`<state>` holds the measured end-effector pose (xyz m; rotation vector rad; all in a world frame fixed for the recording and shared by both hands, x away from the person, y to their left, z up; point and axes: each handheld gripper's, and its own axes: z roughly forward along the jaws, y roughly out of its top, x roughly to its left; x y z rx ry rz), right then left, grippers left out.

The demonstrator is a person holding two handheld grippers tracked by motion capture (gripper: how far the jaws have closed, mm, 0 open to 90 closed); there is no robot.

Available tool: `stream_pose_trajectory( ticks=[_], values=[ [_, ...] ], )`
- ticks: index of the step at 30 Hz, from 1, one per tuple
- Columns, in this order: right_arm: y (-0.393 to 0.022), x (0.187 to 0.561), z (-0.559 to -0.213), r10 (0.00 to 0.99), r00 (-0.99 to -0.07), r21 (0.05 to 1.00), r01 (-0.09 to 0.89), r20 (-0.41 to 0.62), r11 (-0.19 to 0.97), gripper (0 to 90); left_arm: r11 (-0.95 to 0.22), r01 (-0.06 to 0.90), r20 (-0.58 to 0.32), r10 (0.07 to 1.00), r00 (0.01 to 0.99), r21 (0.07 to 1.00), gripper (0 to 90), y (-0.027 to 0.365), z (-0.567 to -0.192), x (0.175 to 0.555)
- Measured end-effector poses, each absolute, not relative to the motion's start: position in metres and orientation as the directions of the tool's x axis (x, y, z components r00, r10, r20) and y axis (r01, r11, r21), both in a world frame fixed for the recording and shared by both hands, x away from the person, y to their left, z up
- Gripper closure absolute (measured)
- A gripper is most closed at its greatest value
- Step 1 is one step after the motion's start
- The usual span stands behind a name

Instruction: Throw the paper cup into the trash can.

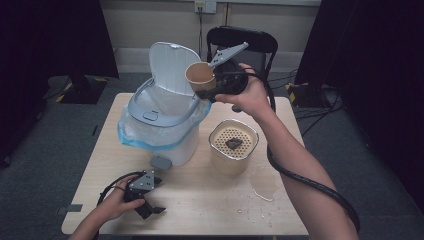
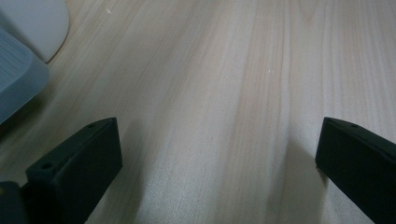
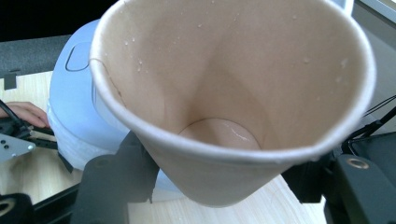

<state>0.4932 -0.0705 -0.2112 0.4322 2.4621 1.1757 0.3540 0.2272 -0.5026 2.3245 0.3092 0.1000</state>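
Note:
A tan paper cup [image 1: 200,75] is held up above the table at the back, and my right gripper [image 1: 206,89] is shut on it. In the right gripper view the cup [image 3: 224,93] is squeezed out of round between the two black jaws of my right gripper [image 3: 224,186]. It holds no liquid, just a few drops on its wall. It hangs at the right rim of the open white bin [image 1: 160,120], whose lid [image 1: 172,67] stands up. My left gripper [image 1: 150,202] rests open on the table near the front left. Nothing but bare wood lies between the jaws of my left gripper [image 2: 219,158].
A beige container with a perforated top [image 1: 233,145] stands right of the bin, with a dark lump on its strainer. A puddle [image 1: 264,182] lies on the table in front of it. A black chair [image 1: 242,40] stands behind the table. The bin's pedal [image 1: 161,161] sticks out in front.

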Motion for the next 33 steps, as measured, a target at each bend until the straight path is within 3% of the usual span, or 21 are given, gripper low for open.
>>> stream_pose_trajectory(
  ticks=[27,33],
  values=[
    [-0.024,0.509,-0.234,0.399,-0.903,0.802,0.118,-0.158,0.585,36.5,-0.674,0.190,-0.024,0.248,0.969,0.713,0.0,0.228,-0.503,0.354],
    [-0.017,0.511,-0.239,0.403,-0.903,0.796,0.131,-0.150,0.590,24.4,-0.674,0.189,-0.025,0.245,0.969,0.714,0.0,0.228,-0.503,0.355]
  ],
)
